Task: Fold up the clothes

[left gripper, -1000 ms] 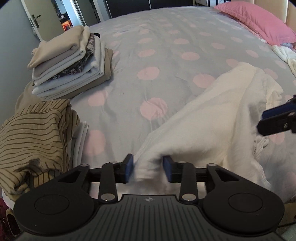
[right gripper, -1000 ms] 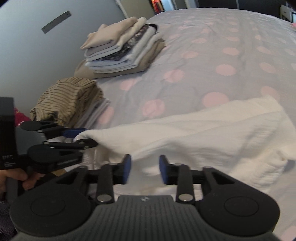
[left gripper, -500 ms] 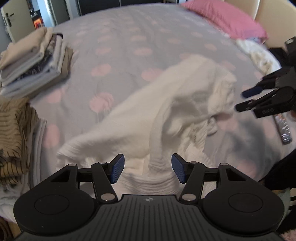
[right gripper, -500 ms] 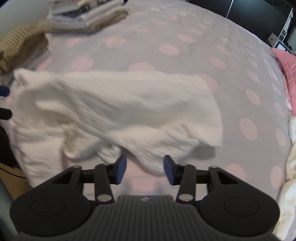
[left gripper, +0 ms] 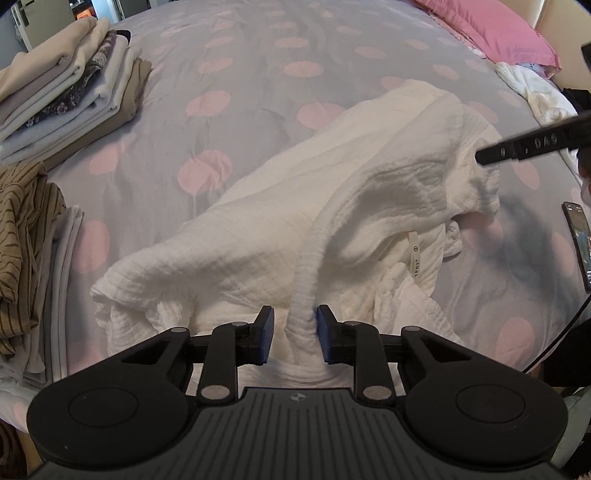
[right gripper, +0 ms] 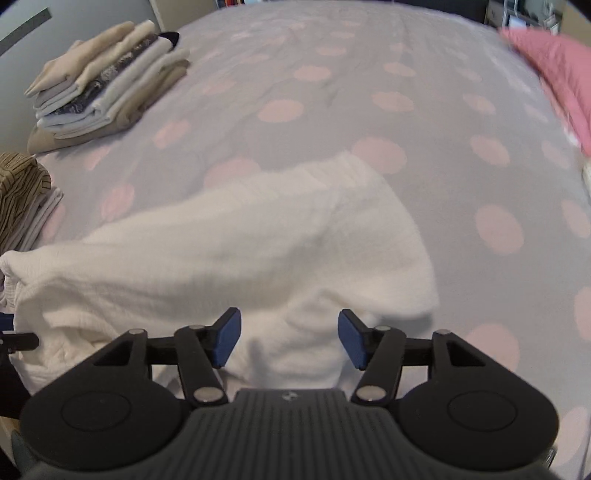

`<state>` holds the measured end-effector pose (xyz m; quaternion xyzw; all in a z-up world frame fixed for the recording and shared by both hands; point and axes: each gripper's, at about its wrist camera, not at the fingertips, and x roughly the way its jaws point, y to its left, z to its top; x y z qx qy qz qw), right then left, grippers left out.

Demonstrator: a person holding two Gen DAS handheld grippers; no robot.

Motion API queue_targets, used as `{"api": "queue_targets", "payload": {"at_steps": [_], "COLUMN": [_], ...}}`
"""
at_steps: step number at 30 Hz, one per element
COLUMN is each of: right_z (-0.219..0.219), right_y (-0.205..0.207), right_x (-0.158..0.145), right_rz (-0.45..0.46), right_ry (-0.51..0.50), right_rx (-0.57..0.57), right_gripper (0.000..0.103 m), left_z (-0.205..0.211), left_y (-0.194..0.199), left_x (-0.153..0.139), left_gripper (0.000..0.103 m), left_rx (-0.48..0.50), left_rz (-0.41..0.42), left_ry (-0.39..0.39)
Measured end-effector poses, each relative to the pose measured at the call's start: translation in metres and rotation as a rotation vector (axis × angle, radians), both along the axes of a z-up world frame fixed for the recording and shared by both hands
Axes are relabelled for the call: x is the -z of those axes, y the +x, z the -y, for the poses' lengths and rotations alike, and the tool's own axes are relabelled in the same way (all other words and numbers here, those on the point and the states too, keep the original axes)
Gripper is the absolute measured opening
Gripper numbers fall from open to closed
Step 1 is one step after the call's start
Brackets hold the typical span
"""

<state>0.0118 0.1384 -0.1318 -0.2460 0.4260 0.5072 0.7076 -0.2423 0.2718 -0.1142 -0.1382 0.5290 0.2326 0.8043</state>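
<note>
Left claw [left gripper: 292, 334] narrowed, pinching white garment [left gripper: 280, 236] ridge; right claw [right gripper: 289, 339] wide, empty.

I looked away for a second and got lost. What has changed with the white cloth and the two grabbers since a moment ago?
The left gripper, open half a second ago, has closed on a ridge of the white garment. The right gripper has opened wider and holds nothing; the garment lies spread below it. The folded stack, striped garment and pink pillow stayed where they were.
</note>
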Motion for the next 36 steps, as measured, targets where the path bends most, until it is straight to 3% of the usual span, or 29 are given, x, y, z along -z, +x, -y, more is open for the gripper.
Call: {"api": "queue_targets", "payload": {"at_steps": [4, 9, 18, 22, 24, 28, 30, 36], "right_z": [-0.01, -0.013, -0.006, -0.005, -0.011, -0.018, -0.014, 0.005], "right_y": [-0.024, -0.049, -0.086, -0.09, -0.09, -0.085, -0.082, -0.071], "right_x": [-0.013, -0.017, 0.011, 0.023, 0.027, 0.035, 0.029, -0.042], "right_rz": [0.207, 0.338, 0.624, 0.734, 0.742, 0.715, 0.721, 0.707], "right_ry": [-0.048, -0.167, -0.421, -0.486, -0.502, -0.567, -0.575, -0.387], "right_rx": [-0.297, -0.674, -1.264, -1.442, -1.466, -1.452, -1.421, -1.092], "right_gripper": [0.055, 0.052, 0.051, 0.044, 0.038, 0.009, 0.008, 0.007], "left_z": [-0.002, -0.005, -0.008, -0.012, -0.013, -0.014, -0.014, -0.014], "left_y": [0.001, 0.003, 0.001, -0.001, -0.002, -0.005, -0.006, -0.009], "left_x": [-0.001, 0.0, 0.006, 0.008, 0.007, 0.004, -0.007, -0.043], "left_gripper": [0.018, 0.014, 0.014, 0.014, 0.014, 0.01, 0.007, 0.003], "left_rx": [0.013, 0.029, 0.027, 0.023, 0.02, 0.025, 0.036, 0.072], "left_rz": [-0.013, -0.022, -0.028, -0.018, -0.009, 0.014, 0.05, 0.165], "left_ry": [0.001, -0.012, -0.012, -0.022, -0.028, -0.036, -0.034, -0.025]}}
